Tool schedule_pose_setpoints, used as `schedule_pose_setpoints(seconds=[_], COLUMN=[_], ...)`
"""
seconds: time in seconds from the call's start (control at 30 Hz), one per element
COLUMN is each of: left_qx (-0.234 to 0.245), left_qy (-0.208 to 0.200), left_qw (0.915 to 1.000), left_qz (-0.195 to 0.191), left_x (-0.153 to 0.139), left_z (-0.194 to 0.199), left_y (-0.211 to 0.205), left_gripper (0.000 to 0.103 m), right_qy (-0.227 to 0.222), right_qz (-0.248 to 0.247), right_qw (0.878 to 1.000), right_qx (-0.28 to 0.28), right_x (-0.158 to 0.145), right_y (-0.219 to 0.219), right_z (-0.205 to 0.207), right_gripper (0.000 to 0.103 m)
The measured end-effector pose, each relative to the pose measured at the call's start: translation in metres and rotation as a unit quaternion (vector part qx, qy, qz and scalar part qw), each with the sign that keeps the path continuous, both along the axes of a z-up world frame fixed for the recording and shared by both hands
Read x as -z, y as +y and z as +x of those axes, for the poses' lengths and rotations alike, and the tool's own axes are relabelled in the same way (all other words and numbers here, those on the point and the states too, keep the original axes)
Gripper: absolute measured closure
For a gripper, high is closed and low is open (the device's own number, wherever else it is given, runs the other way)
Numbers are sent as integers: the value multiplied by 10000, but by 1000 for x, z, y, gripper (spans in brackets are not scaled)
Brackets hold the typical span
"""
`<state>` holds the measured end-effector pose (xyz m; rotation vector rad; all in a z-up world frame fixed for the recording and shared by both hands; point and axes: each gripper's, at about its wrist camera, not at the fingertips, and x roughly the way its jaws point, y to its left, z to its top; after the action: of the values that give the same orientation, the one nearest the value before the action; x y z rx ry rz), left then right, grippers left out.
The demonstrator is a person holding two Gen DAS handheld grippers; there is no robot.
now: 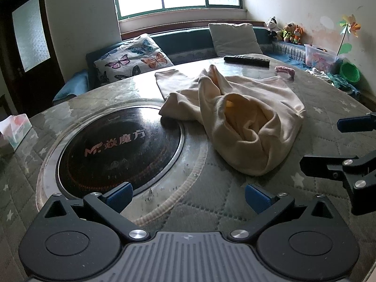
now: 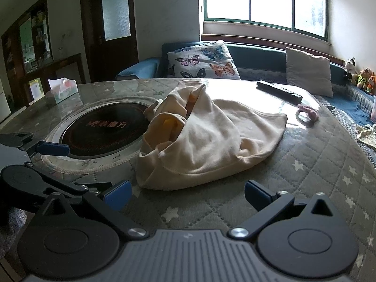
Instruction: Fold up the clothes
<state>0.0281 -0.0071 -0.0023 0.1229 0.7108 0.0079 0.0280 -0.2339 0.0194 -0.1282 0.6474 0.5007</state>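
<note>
On quilted table [image 2: 317, 171]: crumpled cream knit garment [image 2: 206, 138] (yellow lining), both grippers open.

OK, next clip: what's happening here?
A person holding two handheld grippers is about to fold clothes. A cream garment lies crumpled on the quilted table, partly over the round black cooktop. The left gripper and right gripper are both open and empty, hovering just short of the garment. Nothing is folded yet. A remote lies behind the garment.
</note>
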Motion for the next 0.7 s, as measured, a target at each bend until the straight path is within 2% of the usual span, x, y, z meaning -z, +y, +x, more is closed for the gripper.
schedule_pose_setpoints(seconds=[0.47,0.7], left_qx=[-200,-311], left_qy=[-169,-267], left_qw=[9996,9991], left_qz=[-67,-138], left_x=[-19,-32], left_z=[37,67], left_y=[18,30], left_gripper=[0,0], right_qy=[-112,-116], right_qz=[-50,-75], right_qw=[9999,9999], right_qx=[-63,1], right_x=[-12,-19], right_y=[7,14], right_z=[36,87], right_gripper=[0,1])
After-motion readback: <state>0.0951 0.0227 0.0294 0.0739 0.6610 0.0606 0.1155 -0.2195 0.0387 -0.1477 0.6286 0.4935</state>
